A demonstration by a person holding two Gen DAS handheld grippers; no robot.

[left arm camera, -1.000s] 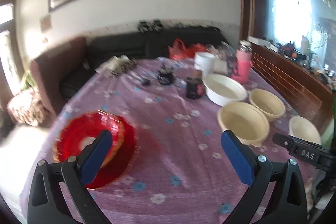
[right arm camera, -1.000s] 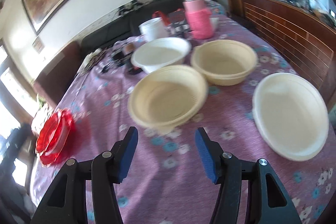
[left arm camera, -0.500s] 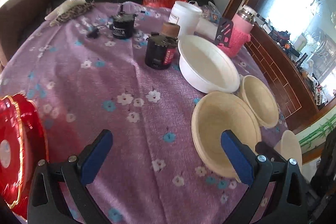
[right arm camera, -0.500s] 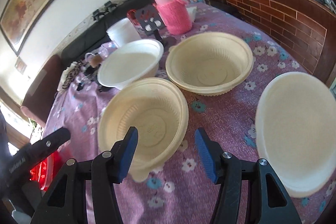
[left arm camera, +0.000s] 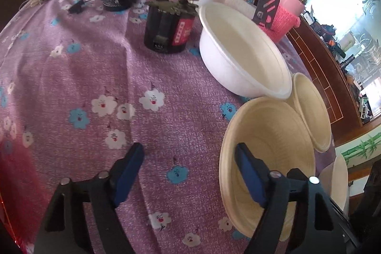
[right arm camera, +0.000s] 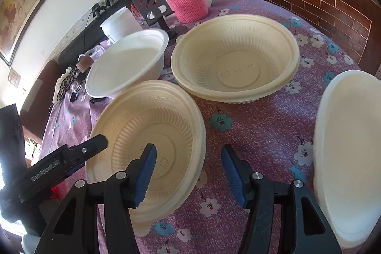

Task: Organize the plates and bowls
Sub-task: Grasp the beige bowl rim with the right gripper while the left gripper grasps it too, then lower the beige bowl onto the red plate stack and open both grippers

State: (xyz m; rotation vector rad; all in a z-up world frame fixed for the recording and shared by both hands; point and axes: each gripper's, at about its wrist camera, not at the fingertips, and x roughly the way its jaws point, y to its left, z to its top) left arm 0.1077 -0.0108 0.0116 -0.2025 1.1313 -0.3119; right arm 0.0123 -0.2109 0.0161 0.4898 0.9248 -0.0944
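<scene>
Covering the round worktop (right arm camera: 273,111), the purple flowered cloth is carrying the dishes apart, not yet stacked: a large cream ribbed plastic bowl (right arm camera: 235,58) at the back, a white oval plate (right arm camera: 345,158) on the right, a white smooth bowl (right arm camera: 126,68) on the left, and the nearer cream ribbed bowl (right arm camera: 147,142) in front. Both tools are straddling that nearer bowl's rim, seemingly to lift it. The left tool (left arm camera: 190,173) has just been closing, not yet pinching; the right tool (right arm camera: 188,173) is standing released.
</scene>
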